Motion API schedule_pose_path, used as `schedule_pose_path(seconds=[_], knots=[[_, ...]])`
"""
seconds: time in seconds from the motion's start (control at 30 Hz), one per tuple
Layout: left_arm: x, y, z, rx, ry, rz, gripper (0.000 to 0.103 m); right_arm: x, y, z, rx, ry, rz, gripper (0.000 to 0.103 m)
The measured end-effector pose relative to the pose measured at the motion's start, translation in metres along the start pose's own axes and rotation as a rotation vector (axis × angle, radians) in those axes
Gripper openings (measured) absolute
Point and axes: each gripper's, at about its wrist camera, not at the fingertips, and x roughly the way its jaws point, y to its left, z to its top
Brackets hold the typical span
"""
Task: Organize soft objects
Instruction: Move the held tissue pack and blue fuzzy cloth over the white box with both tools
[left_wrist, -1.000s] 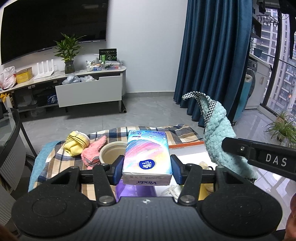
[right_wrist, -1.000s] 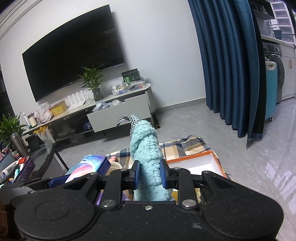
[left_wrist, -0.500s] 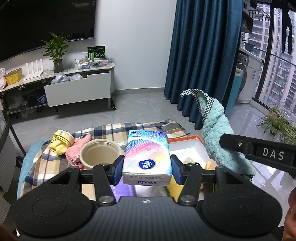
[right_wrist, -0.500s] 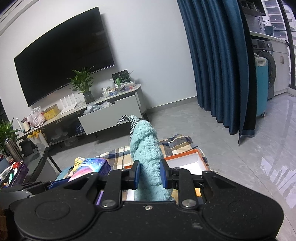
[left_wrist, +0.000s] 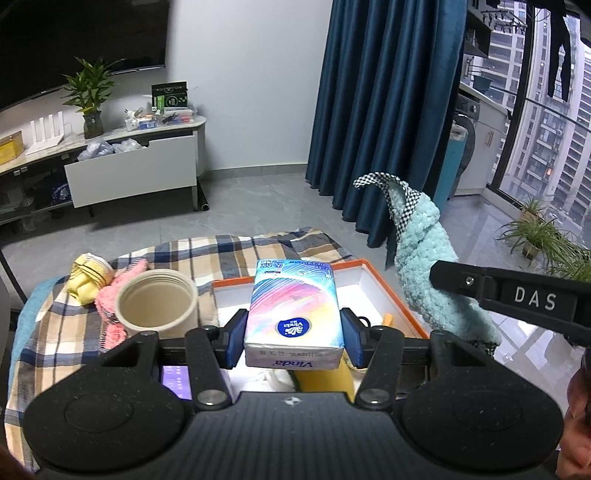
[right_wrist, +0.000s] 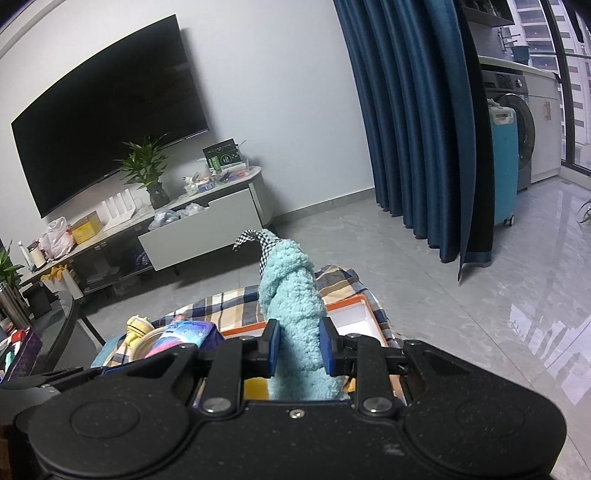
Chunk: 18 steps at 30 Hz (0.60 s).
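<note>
**Both grippers loaded above the orange-rimmed box**

Left wrist view: the left gripper (left_wrist: 293, 341) has its jaws clamped on a tissue pack (left_wrist: 293, 314), a colourful soft pack lying lengthwise between the blue pads. The pack hangs over the orange-rimmed box (left_wrist: 391, 282), which sits on a plaid cloth (left_wrist: 207, 254). Just left of the box stands a beige round container (left_wrist: 157, 304), its mouth up and nothing visible inside. Left of that container, touching it, lie a pink knitted piece (left_wrist: 120, 282) and a yellow soft item (left_wrist: 88, 277). To the right of the box, the right gripper's black arm carries a light-blue fluffy towel (left_wrist: 424, 266) with a checkered edge, held above the box's right rim.

Right wrist view: the right gripper (right_wrist: 299, 349) has its jaws closed on the light-blue fluffy towel (right_wrist: 291, 306), which stands up between the pads. Behind it shows the box's orange rim (right_wrist: 351, 302). Left of the box, the tissue pack (right_wrist: 184, 332) appears, partly hidden.
</note>
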Motion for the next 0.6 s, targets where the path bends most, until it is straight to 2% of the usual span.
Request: schedule_pose_path(seconds=[0.6], knots=[[0.022, -0.027, -0.001, 0.035, 0.037, -0.037, 0.053, 0.007, -0.023, 0.001, 0.025, 0.009, -0.03, 0.03]])
